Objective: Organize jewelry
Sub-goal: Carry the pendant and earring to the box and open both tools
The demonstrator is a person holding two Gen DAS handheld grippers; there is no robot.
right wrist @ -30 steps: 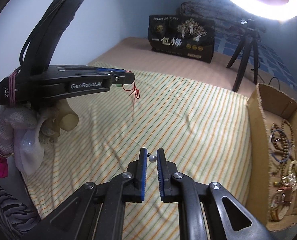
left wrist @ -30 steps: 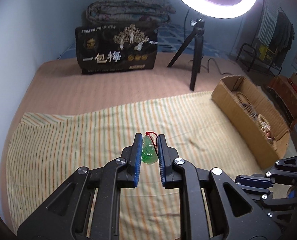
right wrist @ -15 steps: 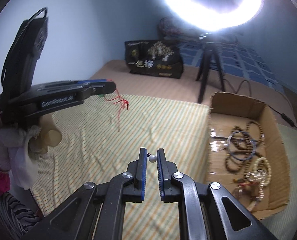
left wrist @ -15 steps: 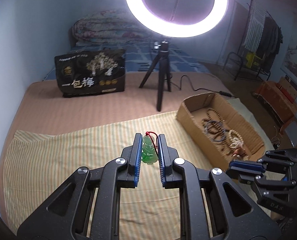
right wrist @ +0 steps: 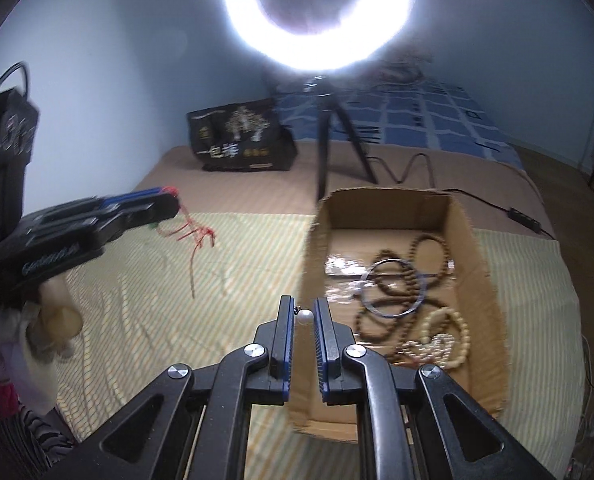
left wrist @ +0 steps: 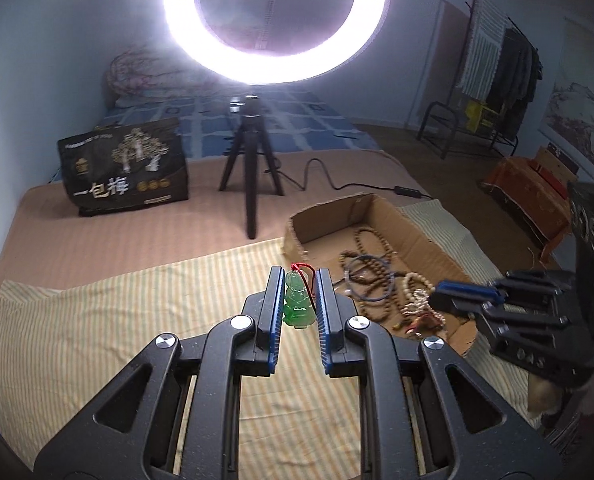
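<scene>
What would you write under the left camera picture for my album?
Left gripper pinching a green jade pendant beside the cardboard box of bead bracelets.

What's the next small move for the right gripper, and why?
Probably ease the right gripper forward over the cardboard box before opening. It is shut on a pearl bead near the box's near-left wall, not clearly over the floor where the wooden bead bracelets lie. The left gripper, holding the green jade pendant, can follow.
</scene>
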